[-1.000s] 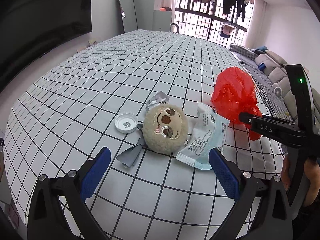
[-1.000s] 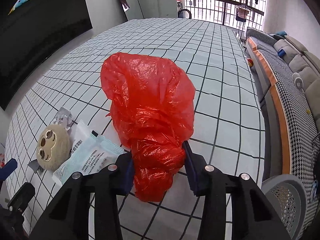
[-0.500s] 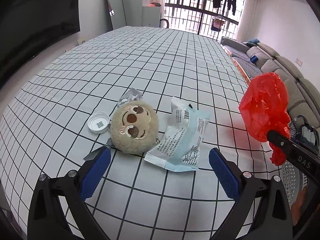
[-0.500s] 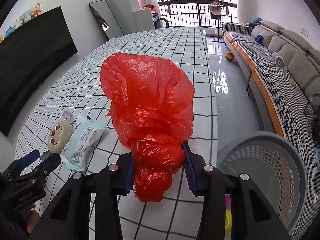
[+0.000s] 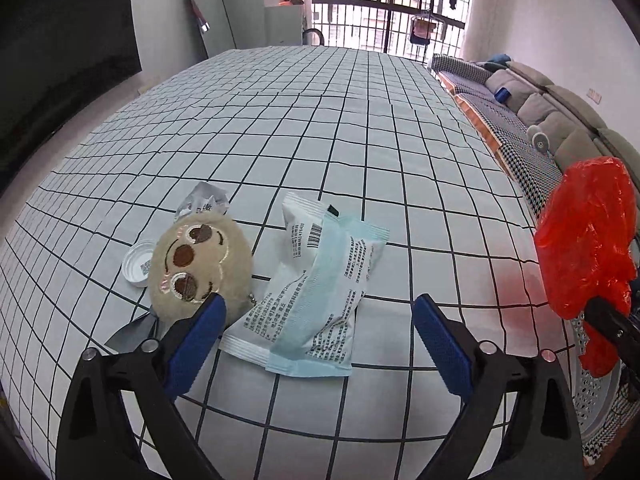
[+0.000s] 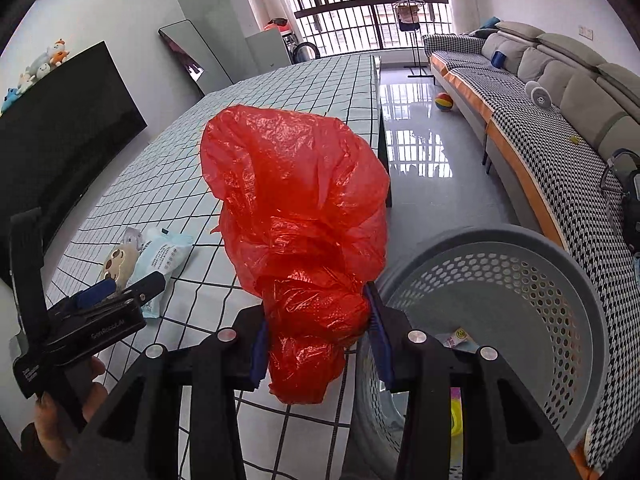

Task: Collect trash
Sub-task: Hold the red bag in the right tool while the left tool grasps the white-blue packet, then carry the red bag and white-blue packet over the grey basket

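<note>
Nearby, plush toy [image 5: 200, 264] touching wrapper [image 5: 316, 300] between closing left tool [image 5: 316, 344], right tool [image 6: 316, 336] clamping red bag [image 6: 300, 216] by basket [image 6: 580, 280]

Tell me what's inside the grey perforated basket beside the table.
In the right wrist view, the grey basket holds a small colourful wrapper and something yellow lower down. The right hand-held gripper and its red plastic bag cover the rest.

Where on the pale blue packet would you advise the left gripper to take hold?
Across its near, narrow end, coming down from above: the pale blue packet lies flat, lengthwise away from the left gripper, whose closing jaws already straddle that end without touching.
</note>
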`<state>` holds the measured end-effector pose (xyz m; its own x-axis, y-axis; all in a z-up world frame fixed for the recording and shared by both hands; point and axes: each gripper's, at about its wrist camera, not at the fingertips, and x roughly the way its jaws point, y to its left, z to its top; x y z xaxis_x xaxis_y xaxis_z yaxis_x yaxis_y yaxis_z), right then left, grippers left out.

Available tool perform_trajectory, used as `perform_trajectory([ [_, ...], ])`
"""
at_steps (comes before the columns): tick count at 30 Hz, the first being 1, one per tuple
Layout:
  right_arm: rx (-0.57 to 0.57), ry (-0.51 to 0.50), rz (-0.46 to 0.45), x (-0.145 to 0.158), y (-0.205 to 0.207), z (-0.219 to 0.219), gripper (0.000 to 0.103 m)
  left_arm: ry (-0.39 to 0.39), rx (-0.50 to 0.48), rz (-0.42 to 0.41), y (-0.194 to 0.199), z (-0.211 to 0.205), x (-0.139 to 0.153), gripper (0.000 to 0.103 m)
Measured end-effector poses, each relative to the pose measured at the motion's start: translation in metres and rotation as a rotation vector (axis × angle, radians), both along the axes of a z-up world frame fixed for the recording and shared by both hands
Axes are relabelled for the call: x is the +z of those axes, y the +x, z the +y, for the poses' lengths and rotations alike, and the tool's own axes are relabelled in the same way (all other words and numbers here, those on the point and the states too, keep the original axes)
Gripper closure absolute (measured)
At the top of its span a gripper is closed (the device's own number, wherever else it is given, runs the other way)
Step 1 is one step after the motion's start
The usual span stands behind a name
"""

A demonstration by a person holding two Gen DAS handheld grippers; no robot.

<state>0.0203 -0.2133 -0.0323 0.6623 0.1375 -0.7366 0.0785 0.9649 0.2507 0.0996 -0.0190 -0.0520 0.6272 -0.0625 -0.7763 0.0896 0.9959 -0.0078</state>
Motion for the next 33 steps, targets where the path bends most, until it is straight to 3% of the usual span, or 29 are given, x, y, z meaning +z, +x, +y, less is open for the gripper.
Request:
perform_trajectory([
  [5,-0.007,0.017,0.002,-0.004,-0.004,-0.005,0.063,0.014,-0.007,0.026,0.008,-0.007,-0.008,0.029],
  [10,-0.019,0.024,0.003,-0.006,-0.006,-0.010,0.063,0.031,-0.018,0.022,0.010,-0.011,-0.012,0.031],
  [13,-0.020,0.027,0.002,-0.007,-0.007,-0.011,0.063,0.010,-0.028,0.037,0.011,-0.009,-0.013,0.045],
  [23,-0.027,0.022,0.001,-0.005,-0.011,-0.011,0.063,-0.011,-0.043,-0.012,-0.010,-0.005,0.004,0.051],
  [33,-0.057,-0.004,-0.009,0.002,-0.032,-0.019,0.063,-0.042,-0.132,-0.090,-0.050,-0.032,0.036,0.051],
])
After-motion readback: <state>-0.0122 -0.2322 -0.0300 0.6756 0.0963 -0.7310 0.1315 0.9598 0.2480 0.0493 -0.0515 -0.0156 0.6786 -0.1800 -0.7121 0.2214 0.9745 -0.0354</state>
